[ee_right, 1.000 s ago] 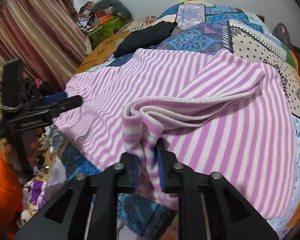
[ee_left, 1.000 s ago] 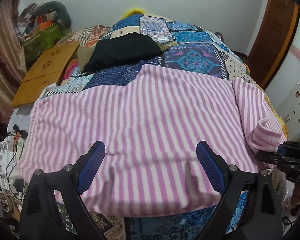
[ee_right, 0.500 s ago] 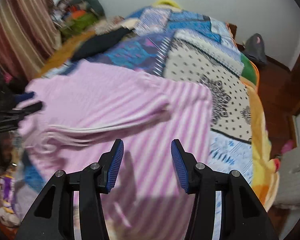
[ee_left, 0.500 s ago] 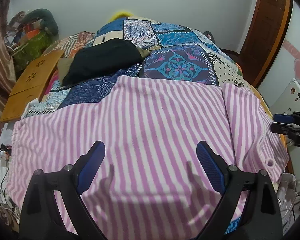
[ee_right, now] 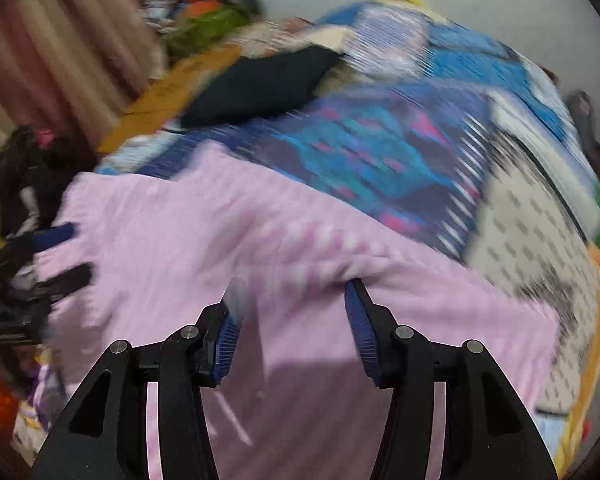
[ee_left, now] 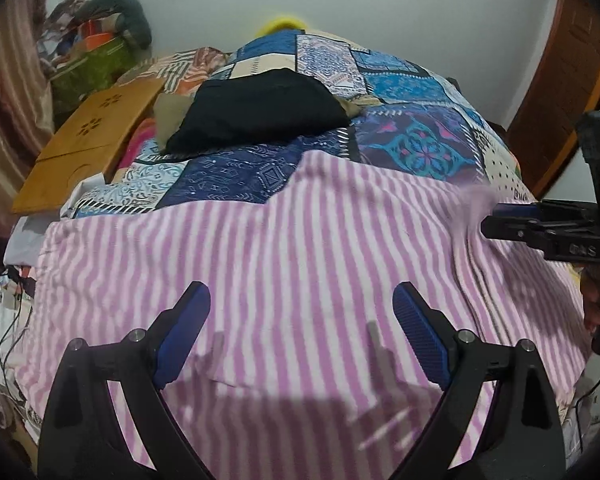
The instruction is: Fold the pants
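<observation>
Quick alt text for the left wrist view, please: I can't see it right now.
Pink-striped pants lie spread across a patchwork bedspread, with the open, empty left gripper above their near edge. The right gripper reaches in from the right by a raised fold. Behind lie a black garment and a wooden tray.

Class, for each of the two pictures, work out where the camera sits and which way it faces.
Left wrist: on the left gripper, angled down over the pink-and-white striped pants; its own open blue-padded fingers show, with the right gripper at the right edge.
Right wrist: on the right gripper, angled down, blurred; its open fingers show, the left gripper at left.
Shared: pants, patchwork bedspread, black folded cloth.
</observation>
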